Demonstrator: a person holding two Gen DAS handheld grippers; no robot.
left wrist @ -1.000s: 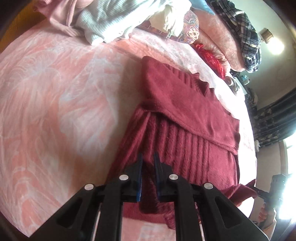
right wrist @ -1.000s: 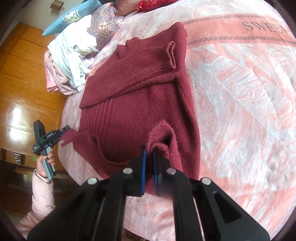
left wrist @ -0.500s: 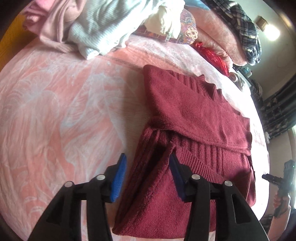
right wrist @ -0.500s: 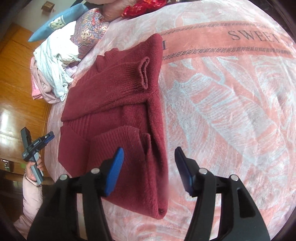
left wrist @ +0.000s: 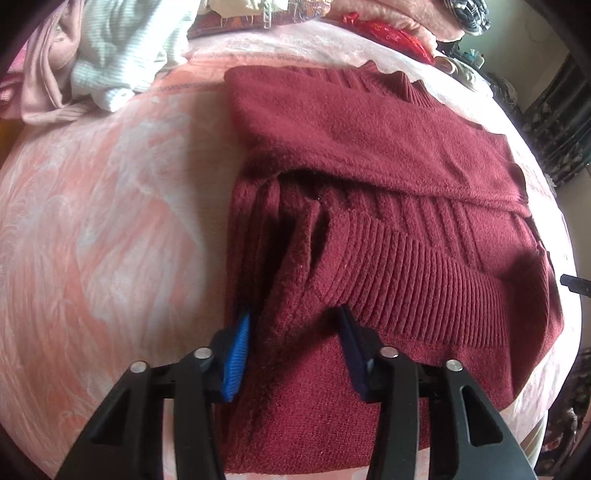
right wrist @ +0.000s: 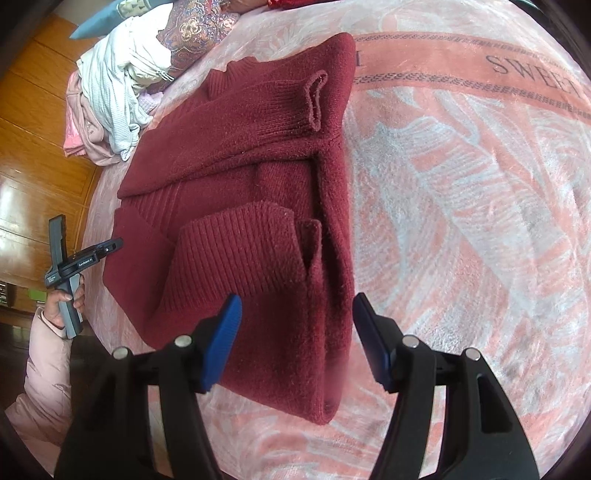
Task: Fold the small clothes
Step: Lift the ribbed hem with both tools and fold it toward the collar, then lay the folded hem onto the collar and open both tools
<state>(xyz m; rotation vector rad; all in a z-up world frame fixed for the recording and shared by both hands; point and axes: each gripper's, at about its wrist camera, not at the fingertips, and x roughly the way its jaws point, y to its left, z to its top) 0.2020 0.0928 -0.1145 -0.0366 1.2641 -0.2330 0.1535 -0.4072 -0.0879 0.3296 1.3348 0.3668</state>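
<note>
The pink patterned bedspread (right wrist: 461, 184) fills most of both views, and everything else is best placed against the dark red knitted sweater (right wrist: 258, 155) lying on it. The sweater sits flat with both sleeves crossed over its chest; its ribbed hem (left wrist: 424, 280) has been folded up over the lower body, where a second ago both bottom corners were pinched and lifted clear of the bed. That fold is now laid down, so by my judgement the garment is about halved lengthwise and one more fold toward the collar (right wrist: 225, 74) would finish it. Beyond the collar end of the sweater lies a heap of pale unfolded clothes (right wrist: 118, 85), with a patterned cushion (right wrist: 199, 26) beside it. The right gripper (right wrist: 295, 328) hovers over the sweater's near folded edge with its blue pads (right wrist: 221, 343) spread wide apart, holding nothing; half a second ago it was already open, so the release is complete. The left gripper (left wrist: 291, 350) is likewise spread, its jaws straddling the sweater's left folded edge without pinching it, and it has come in closer to the cloth than before. The fold looks slightly bunched there, so smoothing may be needed.
</note>
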